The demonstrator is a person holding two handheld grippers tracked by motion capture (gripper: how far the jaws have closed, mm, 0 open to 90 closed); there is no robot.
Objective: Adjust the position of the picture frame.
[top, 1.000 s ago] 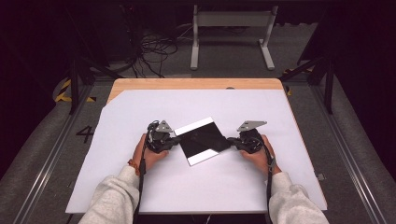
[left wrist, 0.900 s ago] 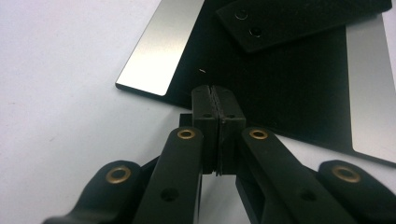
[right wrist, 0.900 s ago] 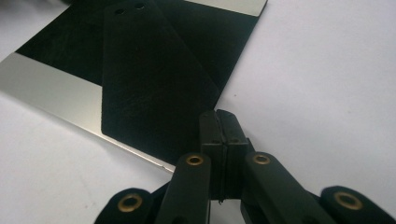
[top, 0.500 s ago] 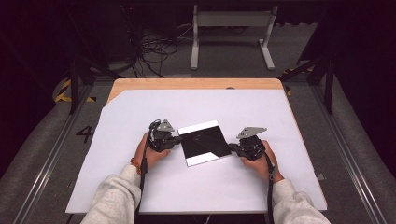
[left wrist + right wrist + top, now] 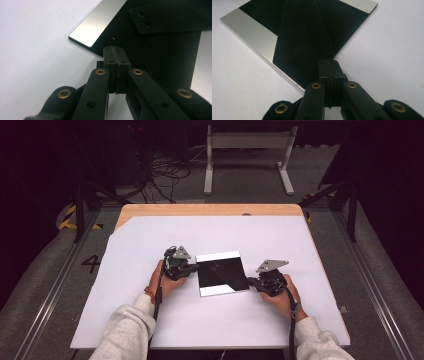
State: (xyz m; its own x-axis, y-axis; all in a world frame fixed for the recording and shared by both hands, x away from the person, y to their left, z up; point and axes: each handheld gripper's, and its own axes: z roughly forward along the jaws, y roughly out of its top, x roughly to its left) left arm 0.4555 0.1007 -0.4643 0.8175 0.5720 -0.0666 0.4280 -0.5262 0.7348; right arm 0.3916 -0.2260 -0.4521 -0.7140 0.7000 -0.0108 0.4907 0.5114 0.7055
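Note:
A square mirror-like plate (image 5: 220,272) lies flat on the white sheet (image 5: 150,320), dark in the middle with pale strips along two edges. My left gripper (image 5: 192,268) is shut, its tips against the plate's left edge. My right gripper (image 5: 251,282) is shut too, its tips at the plate's lower right corner. In the left gripper view the closed jaws of the left gripper (image 5: 115,50) overlap the rim of the plate (image 5: 160,50). In the right gripper view the right gripper (image 5: 329,62) points at a corner of the plate (image 5: 299,32).
The white sheet covers most of a wooden table (image 5: 210,210), whose bare strip shows at the back. Beyond it on the floor are a grey metal stand (image 5: 247,150) and loose cables (image 5: 165,175). Floor rails (image 5: 380,285) run along both sides.
The plate has turned clockwise from a diamond-like tilt to nearly square with the table. The right gripper has drawn a little toward the person; the left has barely moved.

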